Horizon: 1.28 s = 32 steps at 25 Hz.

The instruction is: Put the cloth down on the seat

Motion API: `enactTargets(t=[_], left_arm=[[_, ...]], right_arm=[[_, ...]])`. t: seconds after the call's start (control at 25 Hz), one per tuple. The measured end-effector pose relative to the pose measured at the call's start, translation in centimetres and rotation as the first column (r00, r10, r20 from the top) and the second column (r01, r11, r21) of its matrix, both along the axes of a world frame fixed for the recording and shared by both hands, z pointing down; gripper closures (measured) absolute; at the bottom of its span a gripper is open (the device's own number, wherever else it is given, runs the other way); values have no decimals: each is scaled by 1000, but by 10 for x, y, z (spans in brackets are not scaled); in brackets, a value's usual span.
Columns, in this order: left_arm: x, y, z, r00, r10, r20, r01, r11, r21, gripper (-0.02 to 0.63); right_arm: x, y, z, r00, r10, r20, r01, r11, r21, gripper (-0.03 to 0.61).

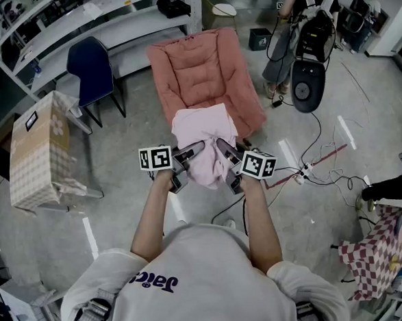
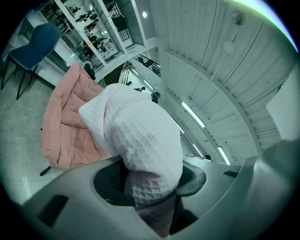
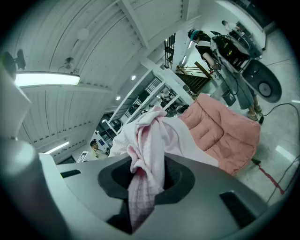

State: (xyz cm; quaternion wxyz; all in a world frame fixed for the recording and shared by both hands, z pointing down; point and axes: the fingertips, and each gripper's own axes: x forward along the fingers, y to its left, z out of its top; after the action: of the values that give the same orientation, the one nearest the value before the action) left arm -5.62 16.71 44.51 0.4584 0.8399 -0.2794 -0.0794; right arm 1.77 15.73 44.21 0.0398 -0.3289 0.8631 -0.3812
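Your left gripper [image 1: 189,155] and right gripper [image 1: 226,155] each pinch a bunched fold of the pink cloth [image 1: 203,130] at frame centre, overlapping the seat's [image 1: 197,67] lower edge; it looks light, soft and limp, so hold it by opposite edges.

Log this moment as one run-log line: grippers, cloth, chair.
left gripper: shut on pink cloth | right gripper: shut on pink cloth | cloth: bunched, held up before pink chair | placement: not yet done
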Motion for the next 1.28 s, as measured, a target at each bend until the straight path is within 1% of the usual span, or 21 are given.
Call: enactTargets(t=[0.16, 0.4, 0.56, 0.68, 0.96, 1.12, 1.28], left_arm=[[23, 6, 2, 1000, -2, 4, 2, 1000, -3, 416], [74, 18, 1, 1000, -21, -5, 21, 1000, 14, 416], [98, 26, 1, 999, -39, -8, 39, 999, 28, 416], [109, 28, 6, 999, -51, -13, 51, 999, 10, 416], [113, 18, 19, 998, -68, -4, 68, 997, -27, 416], [123, -4, 32, 999, -52, -2, 52, 998, -41, 416], [128, -49, 42, 1000, -29, -10, 28, 998, -55, 416]], right_arm=[[22, 6, 2, 1000, 0, -7, 0, 1000, 11, 492], [72, 18, -3, 998, -13, -68, 21, 994, 107, 489], [95, 24, -2, 996, -22, -86, 34, 990, 137, 488], [105, 23, 4, 996, -24, -83, 35, 991, 129, 486], [108, 13, 18, 997, -27, -73, 33, 996, 86, 485], [119, -8, 32, 997, -6, -72, 10, 998, 64, 485], [123, -51, 42, 996, 21, -87, -17, 999, 50, 482]])
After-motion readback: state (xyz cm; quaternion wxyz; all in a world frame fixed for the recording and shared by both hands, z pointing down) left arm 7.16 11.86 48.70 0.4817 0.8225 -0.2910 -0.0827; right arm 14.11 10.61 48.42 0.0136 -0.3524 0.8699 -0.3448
